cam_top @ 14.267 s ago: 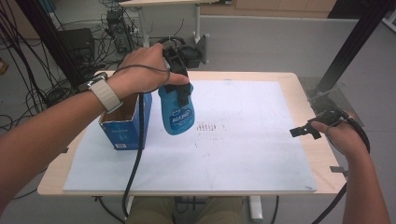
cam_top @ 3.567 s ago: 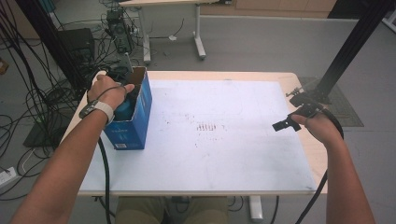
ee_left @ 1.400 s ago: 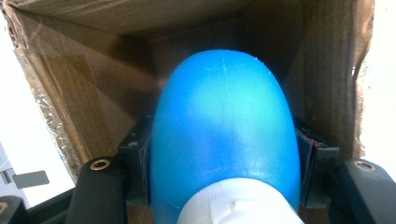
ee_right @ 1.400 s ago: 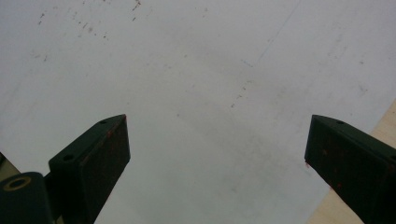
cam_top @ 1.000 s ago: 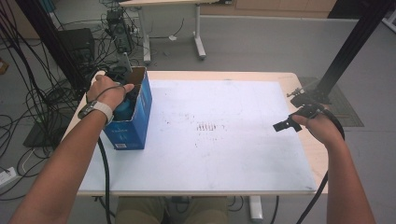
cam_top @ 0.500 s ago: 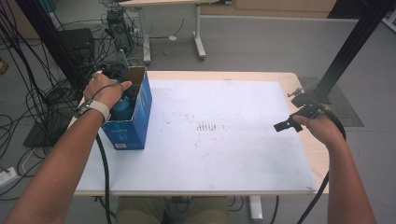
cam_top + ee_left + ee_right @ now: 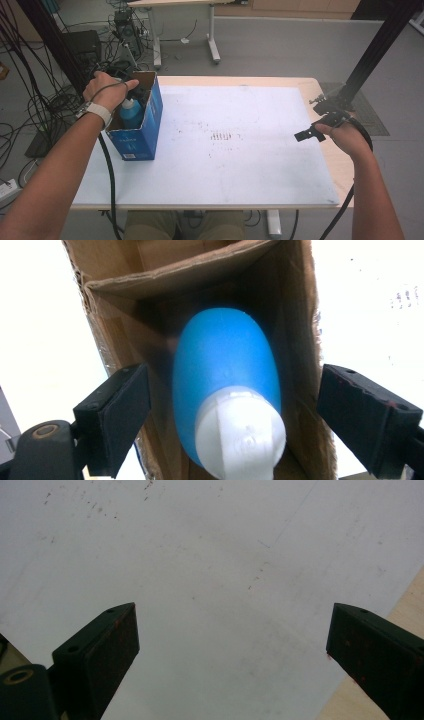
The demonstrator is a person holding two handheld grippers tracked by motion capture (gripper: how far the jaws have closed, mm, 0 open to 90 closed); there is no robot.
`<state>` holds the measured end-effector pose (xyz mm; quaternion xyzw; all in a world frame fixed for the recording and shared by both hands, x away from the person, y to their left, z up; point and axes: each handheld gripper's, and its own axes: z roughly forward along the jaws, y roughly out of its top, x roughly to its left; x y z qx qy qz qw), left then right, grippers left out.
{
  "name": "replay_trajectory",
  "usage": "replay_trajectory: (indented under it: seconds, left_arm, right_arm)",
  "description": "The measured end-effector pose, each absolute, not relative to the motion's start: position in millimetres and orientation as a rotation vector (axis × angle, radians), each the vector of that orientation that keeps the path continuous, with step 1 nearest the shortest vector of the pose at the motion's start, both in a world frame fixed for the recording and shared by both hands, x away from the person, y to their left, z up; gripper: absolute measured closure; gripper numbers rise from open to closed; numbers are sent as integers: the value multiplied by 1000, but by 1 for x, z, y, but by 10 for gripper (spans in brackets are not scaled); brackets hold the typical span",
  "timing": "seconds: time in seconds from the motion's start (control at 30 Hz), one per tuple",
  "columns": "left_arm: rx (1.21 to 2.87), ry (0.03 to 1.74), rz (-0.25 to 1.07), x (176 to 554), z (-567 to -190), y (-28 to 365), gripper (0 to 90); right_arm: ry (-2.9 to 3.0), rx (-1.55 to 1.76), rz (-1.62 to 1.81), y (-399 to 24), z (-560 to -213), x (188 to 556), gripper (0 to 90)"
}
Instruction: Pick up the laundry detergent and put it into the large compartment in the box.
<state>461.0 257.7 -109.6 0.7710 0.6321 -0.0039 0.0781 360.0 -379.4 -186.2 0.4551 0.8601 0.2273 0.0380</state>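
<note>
A blue bottle [image 7: 131,114] with a white cap stands in the open cardboard box [image 7: 136,144] at the table's left. In the left gripper view the bottle [image 7: 225,375] sits deep between the box walls [image 7: 300,315]. My left gripper [image 7: 235,385] hangs over it, and its jaws have just been opening. The bottle lies between the pads [image 7: 122,410] without touching them. From above, the left gripper [image 7: 137,92] is mostly hidden under the hand. My right gripper [image 7: 303,135] hovers open over the white sheet [image 7: 240,165] near the right edge, with nothing between its jaws [image 7: 232,615].
A black stand post [image 7: 372,55] with a clamp [image 7: 325,102] rises at the table's right corner. Cables [image 7: 30,105] and equipment crowd the floor to the left. Bare wood [image 7: 345,172] borders the sheet on the right.
My left gripper has let go of the bottle and lifted a little; the bottle's white cap now shows in the box. The right hand has stayed put.
</note>
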Motion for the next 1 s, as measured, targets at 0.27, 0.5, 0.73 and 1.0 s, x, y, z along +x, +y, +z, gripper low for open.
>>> replay_trajectory:
  seconds: [0.27,0.5,0.73,1.0]
  left_arm:
    - [2309,1869,-9,458,-102,259,136]
    - [2305,1846,-1,454,-92,258,135]
    - [2326,1784,11,451,-80,256,109]
    - [2359,1677,14,449,-54,257,85]
  right_arm:
    - [2630,1393,700,-379,-182,356,65]
    - [2629,1391,700,-378,-182,355,65]
    - [2624,1388,703,-379,-180,353,65]
    - [2620,1388,699,-379,-177,351,65]
